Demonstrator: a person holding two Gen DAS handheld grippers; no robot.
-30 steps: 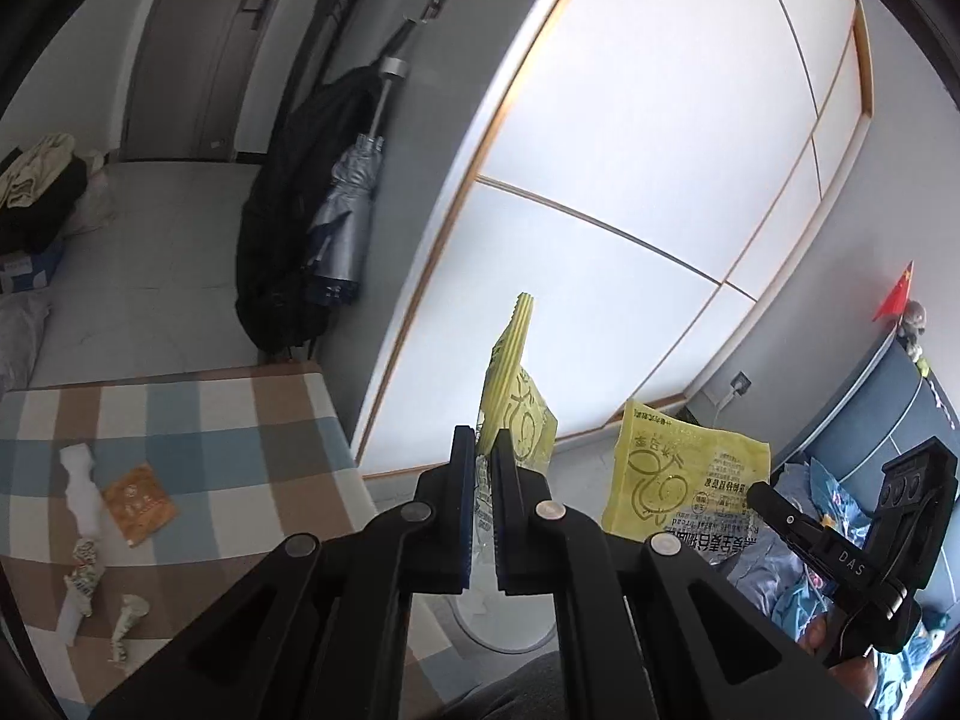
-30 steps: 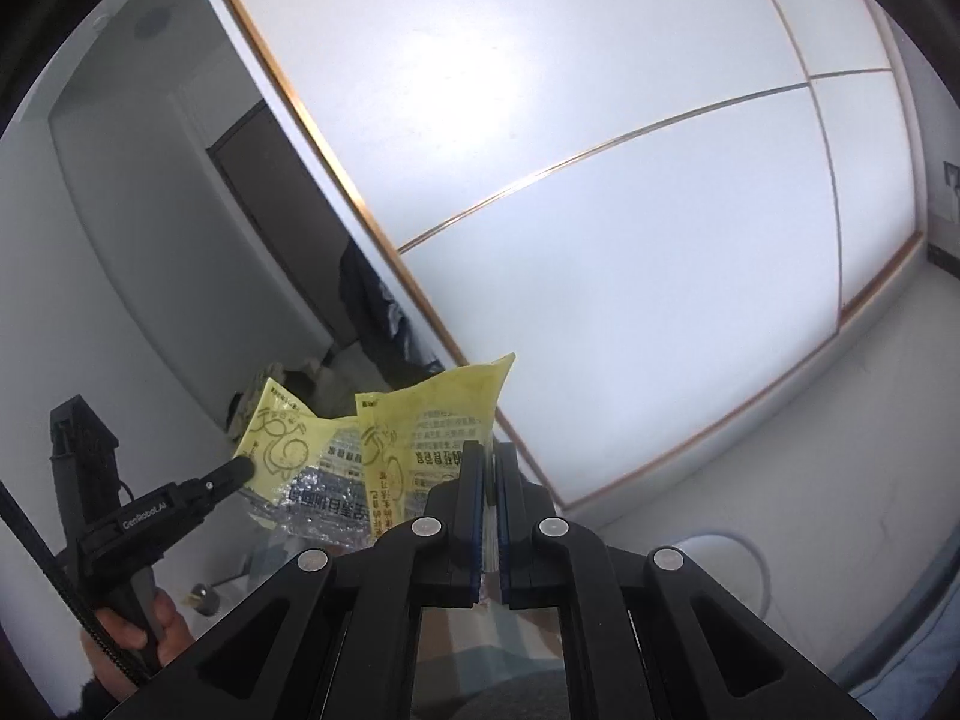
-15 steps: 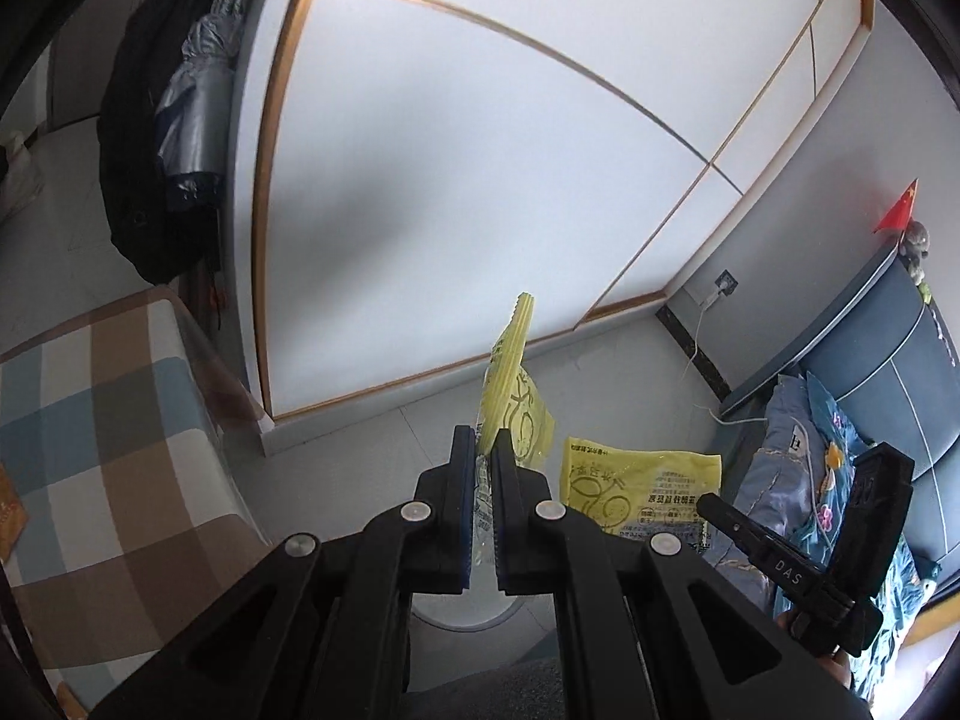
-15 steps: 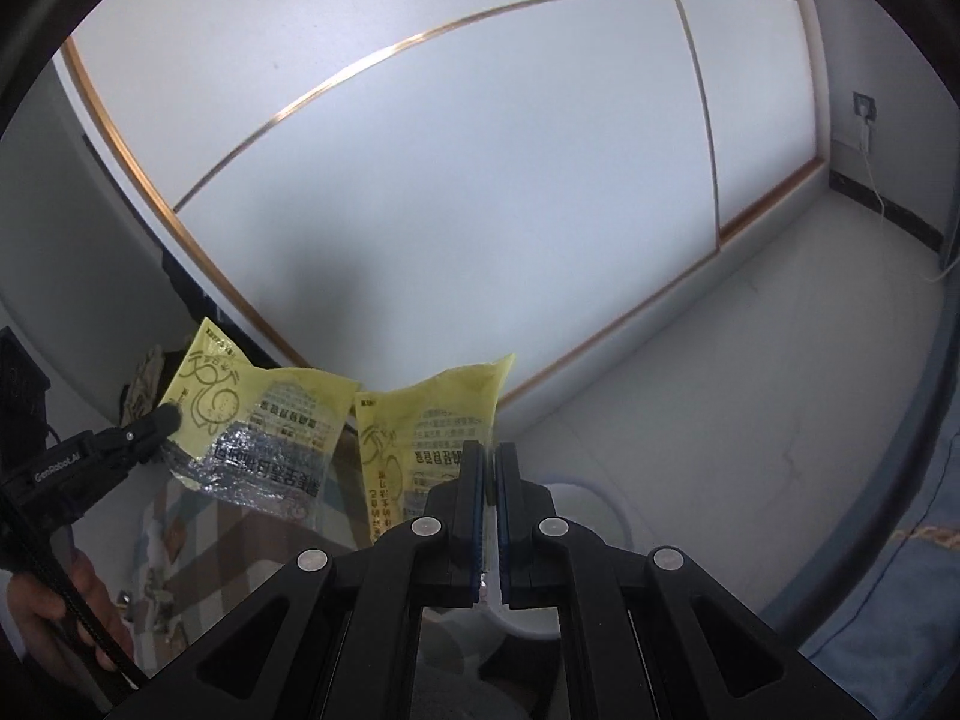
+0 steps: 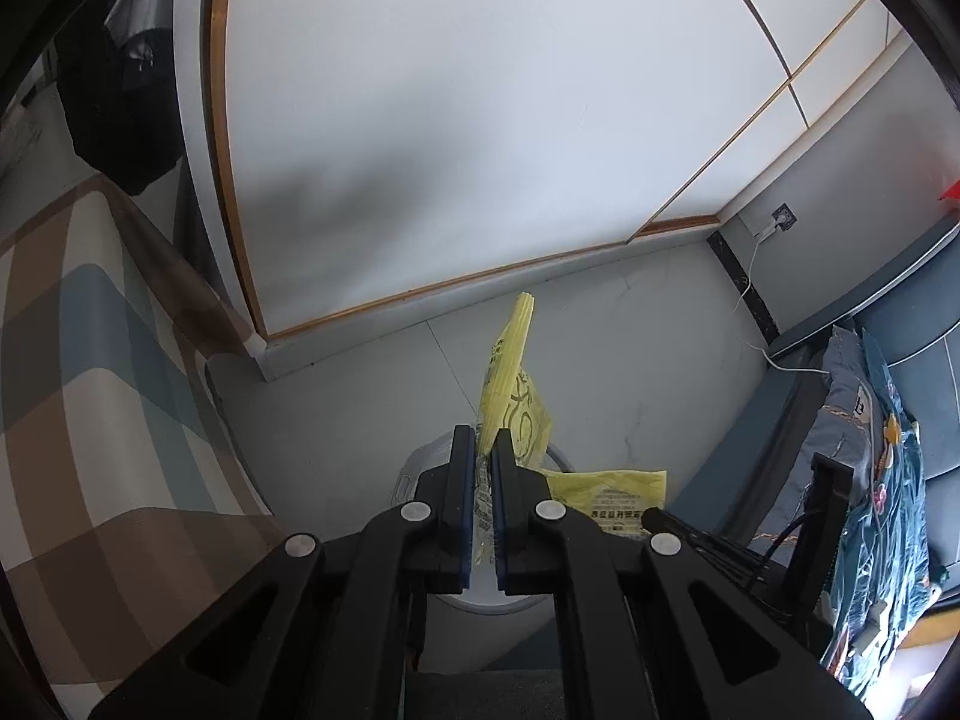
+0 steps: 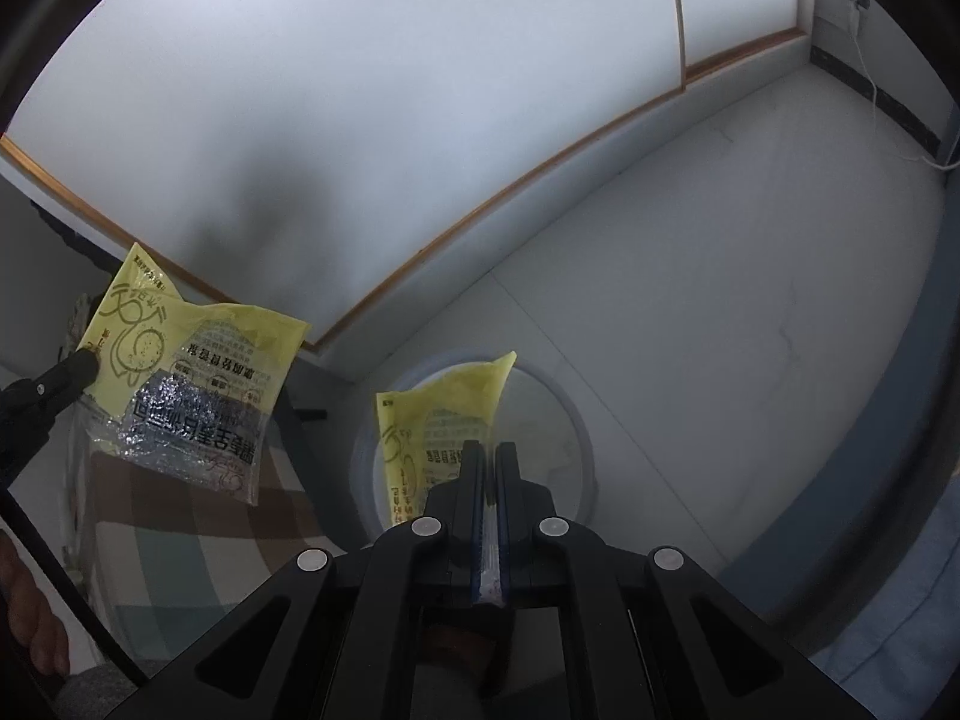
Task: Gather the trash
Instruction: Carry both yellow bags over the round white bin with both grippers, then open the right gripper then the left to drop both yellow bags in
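Observation:
My left gripper [image 5: 482, 439] is shut on a yellow snack wrapper [image 5: 511, 384] that stands edge-on above its fingers. Just below it is a round white trash bin [image 5: 414, 471] on the floor. To the right, my right gripper [image 5: 651, 519] grips a second yellow wrapper [image 5: 606, 495] over the bin. In the right wrist view my right gripper [image 6: 489, 450] is shut on that wrapper [image 6: 438, 420], which hangs over the bin's rim [image 6: 579, 420]. The left gripper's fingertips [image 6: 78, 367] hold the first wrapper [image 6: 192, 384] at the left, above the table.
A table with a plaid cloth [image 5: 90, 360] stands left of the bin. White sliding wardrobe doors [image 5: 480, 150] rise behind. A blue bed with patterned bedding [image 5: 870, 450] borders the right, with a white cable [image 5: 780, 360] on the floor. A black bag [image 5: 114, 108] hangs at far left.
Both grippers have dropped and tilted down towards the floor, each still holding its wrapper. The white bin has come into full view beneath them, and the table's litter has left the view.

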